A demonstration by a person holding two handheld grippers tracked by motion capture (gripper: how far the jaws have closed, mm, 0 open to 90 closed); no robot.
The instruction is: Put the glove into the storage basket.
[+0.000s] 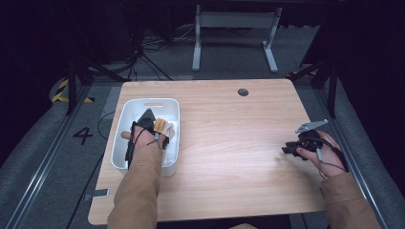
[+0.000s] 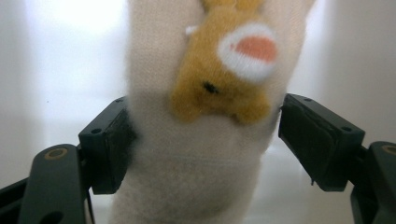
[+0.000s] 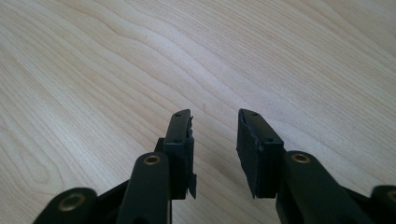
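A cream sock with a yellow-brown plush animal sewn on it stands between the jaws of my left gripper, and both pads press its sides. In the high view the left gripper is inside the white tub at the table's left, with the sock and the yellow patch at its tip. My right gripper hovers low near the table's right edge. Its jaws are a little apart over bare wood, with nothing between them.
The wooden table has a round dark cable hole near its far edge. Behind the table, on the grey floor, are a white desk frame and cables. A "4" mark lies on the floor at the left.
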